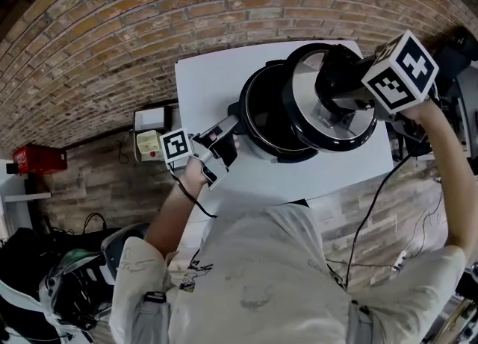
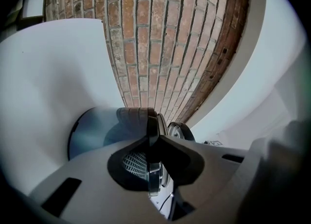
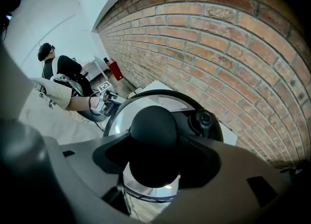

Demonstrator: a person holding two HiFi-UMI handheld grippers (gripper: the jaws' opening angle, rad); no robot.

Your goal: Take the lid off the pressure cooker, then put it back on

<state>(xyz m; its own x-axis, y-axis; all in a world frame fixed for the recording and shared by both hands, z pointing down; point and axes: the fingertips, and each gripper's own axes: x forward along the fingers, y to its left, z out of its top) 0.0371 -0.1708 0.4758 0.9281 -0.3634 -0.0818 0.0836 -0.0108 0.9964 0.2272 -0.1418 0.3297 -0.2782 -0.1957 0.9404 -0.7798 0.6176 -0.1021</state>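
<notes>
Head view: right gripper [image 1: 334, 96] holds lid [image 1: 302, 115].

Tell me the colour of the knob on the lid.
Black knob, clearest in the right gripper view.

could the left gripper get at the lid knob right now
Probably not. The left gripper is shut on the pot handle, and the right gripper has its jaws clamped round the lid knob, leaving no free side to grasp.
</notes>
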